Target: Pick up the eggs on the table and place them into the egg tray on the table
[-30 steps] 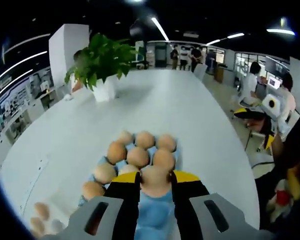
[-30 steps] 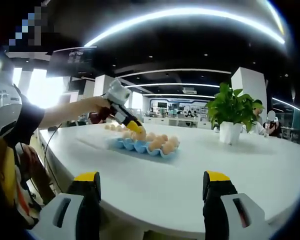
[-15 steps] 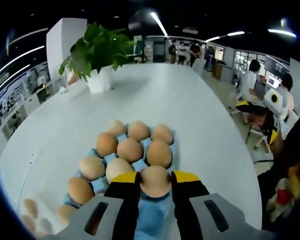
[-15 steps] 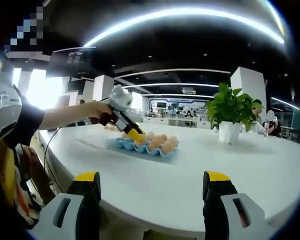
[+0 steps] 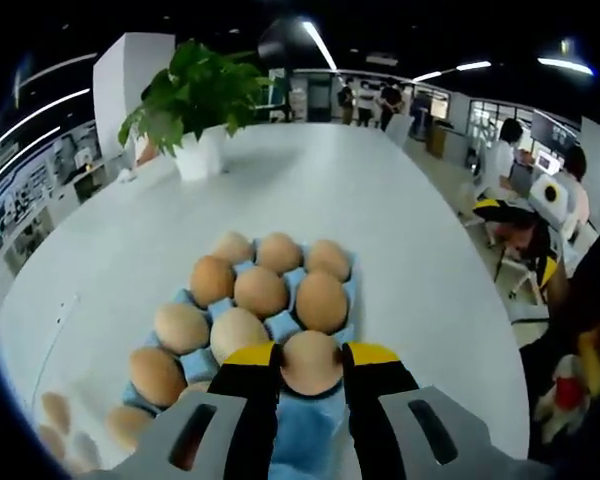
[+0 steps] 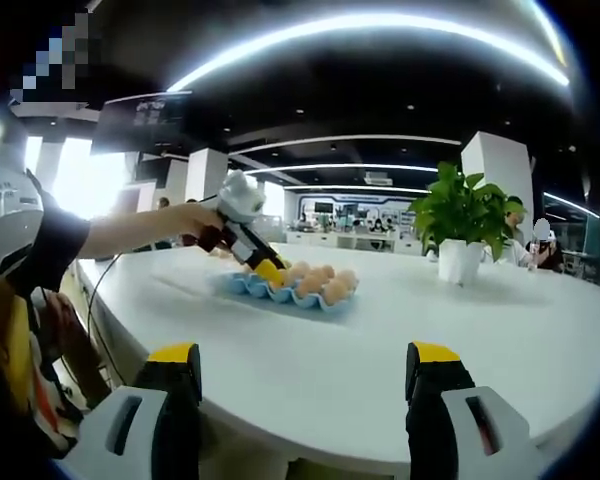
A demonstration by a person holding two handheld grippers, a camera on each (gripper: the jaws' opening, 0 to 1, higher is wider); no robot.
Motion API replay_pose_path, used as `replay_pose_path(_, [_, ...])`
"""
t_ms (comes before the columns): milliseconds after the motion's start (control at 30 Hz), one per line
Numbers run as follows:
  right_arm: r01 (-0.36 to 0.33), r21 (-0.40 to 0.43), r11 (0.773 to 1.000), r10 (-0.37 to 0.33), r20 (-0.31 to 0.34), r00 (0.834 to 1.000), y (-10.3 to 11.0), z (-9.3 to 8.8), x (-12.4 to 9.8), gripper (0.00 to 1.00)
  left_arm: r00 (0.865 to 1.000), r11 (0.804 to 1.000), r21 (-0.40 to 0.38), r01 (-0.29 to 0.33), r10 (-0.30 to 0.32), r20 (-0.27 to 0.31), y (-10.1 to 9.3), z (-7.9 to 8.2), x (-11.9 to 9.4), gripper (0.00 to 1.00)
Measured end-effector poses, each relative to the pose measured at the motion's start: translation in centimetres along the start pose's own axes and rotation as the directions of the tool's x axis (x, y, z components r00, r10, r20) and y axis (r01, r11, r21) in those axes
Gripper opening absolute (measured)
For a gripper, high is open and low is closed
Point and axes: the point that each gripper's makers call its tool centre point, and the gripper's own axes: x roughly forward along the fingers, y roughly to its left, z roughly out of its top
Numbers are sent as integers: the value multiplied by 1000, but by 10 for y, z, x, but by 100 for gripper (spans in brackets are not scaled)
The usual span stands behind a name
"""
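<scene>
Since the earlier frames the left hand-held gripper (image 5: 311, 362) has come down and in over the egg tray (image 5: 351, 292), so the tray has grown in the left gripper view and its near row now sits just past the yellow jaw tips; the egg (image 5: 311, 360) clamped between those jaws hangs over the near edge of the tray, low in the centre of the frame, which I judge to mean a release into a near cup is close. Largest first: the table (image 5: 380, 200) is a broad, smooth, white oval with a matte sheen. The potted plant (image 5: 195, 90) at upper left has glossy green leaves in a white pot. The tray is pale blue moulded cups, most of them filled with brown, matte, oval eggs. A few loose eggs (image 5: 55, 410) lie on the table at lower left, apart from the tray, so work remains. In the right gripper view the right hand-held gripper (image 6: 305, 385) is spread wide and holds nothing, low in the frame, well back from the tray.
</scene>
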Motion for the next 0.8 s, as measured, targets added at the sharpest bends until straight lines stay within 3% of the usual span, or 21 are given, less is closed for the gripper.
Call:
replay_pose_path(567, [1,-1,1000,-1,-3,1000,1,-1,-1,88,1000,1000,1,-5,5,3,-1,-1,0,25])
replay_pose_path(800, [1,-2,1000,-1,-4,1000,1,0,-1,88,1000,999,46,-12,13,-10,-3,-3,-1,25])
